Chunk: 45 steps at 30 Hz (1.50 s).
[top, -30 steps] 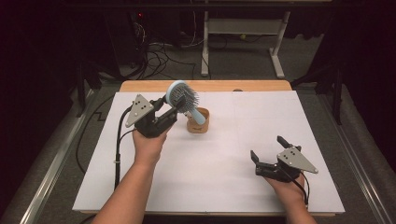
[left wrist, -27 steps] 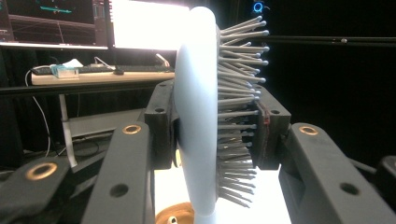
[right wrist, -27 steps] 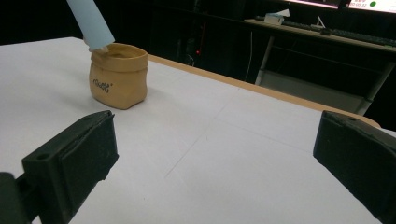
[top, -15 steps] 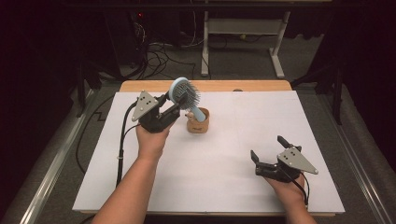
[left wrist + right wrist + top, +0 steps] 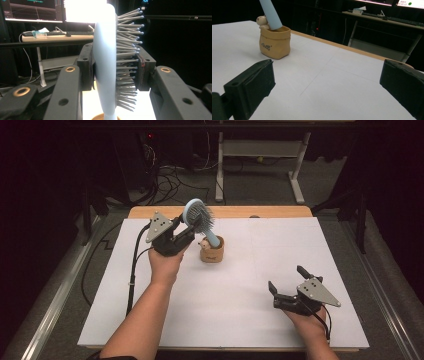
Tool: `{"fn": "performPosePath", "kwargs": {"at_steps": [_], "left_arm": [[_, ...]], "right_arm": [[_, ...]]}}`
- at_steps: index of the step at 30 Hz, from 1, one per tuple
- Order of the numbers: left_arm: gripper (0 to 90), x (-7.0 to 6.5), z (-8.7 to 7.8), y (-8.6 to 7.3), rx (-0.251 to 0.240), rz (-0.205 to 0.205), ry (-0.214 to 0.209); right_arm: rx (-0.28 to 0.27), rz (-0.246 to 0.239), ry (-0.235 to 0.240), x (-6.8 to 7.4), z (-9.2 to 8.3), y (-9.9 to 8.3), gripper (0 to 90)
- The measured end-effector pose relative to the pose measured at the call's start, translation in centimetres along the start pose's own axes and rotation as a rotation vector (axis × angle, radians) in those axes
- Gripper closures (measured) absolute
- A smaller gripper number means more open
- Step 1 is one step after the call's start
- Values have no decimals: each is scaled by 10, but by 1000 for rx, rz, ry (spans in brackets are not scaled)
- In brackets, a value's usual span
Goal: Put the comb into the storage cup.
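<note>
A light blue hairbrush (image 5: 197, 215) stands tilted with its handle down in a small tan pot (image 5: 212, 251) at the back middle of the white sheet (image 5: 250, 315). My left gripper (image 5: 186, 226) is shut on the brush head, one pad (image 5: 86, 67) on its smooth back and the other among the bristles. In the left gripper view the brush (image 5: 106, 62) stands upright between the jaws. My right gripper (image 5: 286, 277) rests open near the front right with nothing between its fingers. Ahead of my right gripper (image 5: 329, 80) are the pot (image 5: 275, 42) and the brush handle (image 5: 270, 13).
A small pale figurine (image 5: 262, 22) sits on the pot's rim. The wooden table edge (image 5: 270, 211) shows behind the sheet. Cables (image 5: 170, 175) and a white desk frame (image 5: 260, 150) lie on the floor beyond. A black cable (image 5: 134, 270) trails from the left gripper.
My left gripper has shifted a little to the right and toward the back with the brush head in it. The pot and the right gripper have stayed where they were.
</note>
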<state>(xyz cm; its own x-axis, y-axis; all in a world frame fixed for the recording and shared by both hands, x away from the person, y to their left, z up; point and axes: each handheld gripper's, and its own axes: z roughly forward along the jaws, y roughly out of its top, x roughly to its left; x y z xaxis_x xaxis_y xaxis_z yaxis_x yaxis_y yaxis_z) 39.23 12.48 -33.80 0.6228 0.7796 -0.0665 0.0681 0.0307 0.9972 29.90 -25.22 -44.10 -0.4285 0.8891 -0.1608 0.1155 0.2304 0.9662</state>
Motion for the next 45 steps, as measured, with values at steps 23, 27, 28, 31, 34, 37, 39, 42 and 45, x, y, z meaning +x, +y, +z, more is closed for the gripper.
{"fn": "performPosePath", "kwargs": {"at_steps": [23,27,28,31,34,37,39,42,45], "left_arm": [[582,4,22,-14,53,-18,4],[578,4,26,-16,59,-24,7],[578,4,26,-17,61,-25,6],[577,4,29,-19,67,-27,7],[577,3,31,-21,72,-25,6],[575,3,33,-23,78,-29,8],[575,3,34,-24,79,-30,7],[573,3,35,-24,76,-33,9],[571,4,36,-24,74,-39,10]], "right_arm": [[-7,6,-3,-1,-1,0,3],[-8,7,-1,-1,-1,0,3],[-9,7,-1,-1,-1,1,3],[-14,6,-4,-1,-2,1,3],[-14,7,-1,-1,-2,1,3],[-16,6,-2,-1,-2,1,3],[-13,4,-2,-1,-2,1,3],[-12,5,-1,-1,-2,1,3],[-10,6,0,-1,-2,1,3]]}}
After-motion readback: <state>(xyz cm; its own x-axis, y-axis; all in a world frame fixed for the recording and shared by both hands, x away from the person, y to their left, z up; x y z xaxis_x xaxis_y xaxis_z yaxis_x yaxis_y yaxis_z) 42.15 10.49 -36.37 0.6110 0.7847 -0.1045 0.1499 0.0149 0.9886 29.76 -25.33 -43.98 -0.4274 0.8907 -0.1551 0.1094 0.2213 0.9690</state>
